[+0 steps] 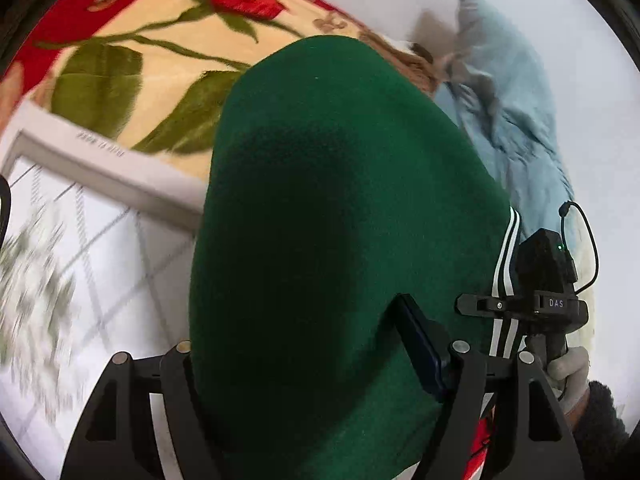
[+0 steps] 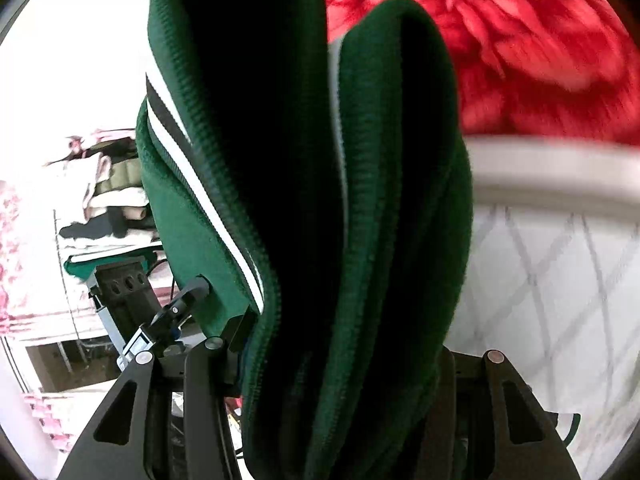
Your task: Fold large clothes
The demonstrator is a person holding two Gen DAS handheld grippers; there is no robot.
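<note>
The left gripper is clamped on a green garment, w/ the thick green cloth bunched between its two fingers and rising up in front of the camera, so it covers most of the left wrist view. One dark blue finger pad shows at the right side of the cloth, pressed against it. On the garment's right edge there is a black-and-white striped band. Just beside that band the right gripper appears in the left view, held by a gloved hand. In the right wrist view the right gripper is also closed on the same garment: several folded green layers stand between its fingers, approx. upright, w/ a zipper line running along one layer and a striped band on the left layer. Behind the garment lies a blanket w/ a red rose print on cream ground, next to a white frame edge and a white quilted surface. A pale blue cloth lies at the far right, apart from the garment.
</note>
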